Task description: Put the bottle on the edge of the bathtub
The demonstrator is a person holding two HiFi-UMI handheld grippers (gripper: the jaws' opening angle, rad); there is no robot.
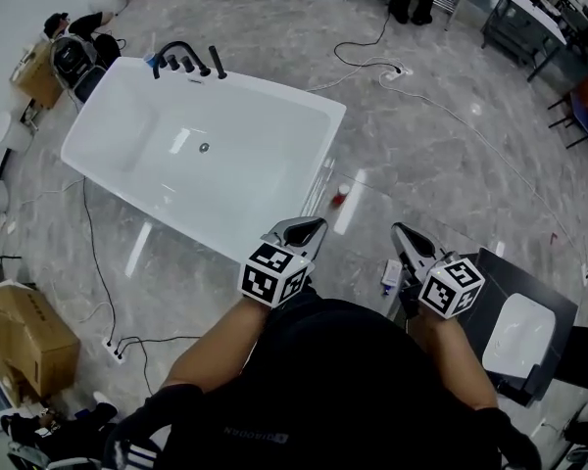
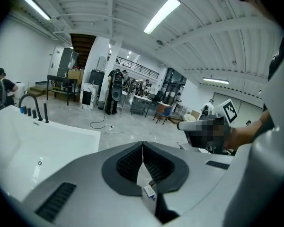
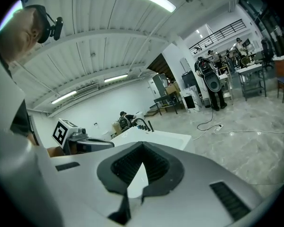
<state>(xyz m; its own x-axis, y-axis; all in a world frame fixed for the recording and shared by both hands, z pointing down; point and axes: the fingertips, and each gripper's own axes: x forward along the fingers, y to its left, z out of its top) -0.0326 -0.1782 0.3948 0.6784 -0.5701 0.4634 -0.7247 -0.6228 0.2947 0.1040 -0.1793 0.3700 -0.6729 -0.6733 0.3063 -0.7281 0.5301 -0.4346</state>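
White bathtub [image 1: 274, 88] on a glossy grey floor [image 1: 451, 164], seemingly a small bottle [image 1: 343, 194] beside it; left tool [image 1: 317, 226] and right tool [image 1: 400, 230] clenched, empty.

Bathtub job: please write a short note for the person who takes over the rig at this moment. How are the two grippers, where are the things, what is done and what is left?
Left gripper: shut, nothing between the jaws.
Right gripper: shut, nothing held.
Bathtub: ahead and to the left of both grippers. Its edge carries only the black faucet set at the far end.
Bottle: small, reddish, upright on the floor just beyond the tub's near right corner, ahead of both grippers.
A small white item lies on the floor by the right gripper; I cannot tell what it is.
Done: nothing yet.
Left: open a gripper, grasp the bottle, set it on the tub's edge.
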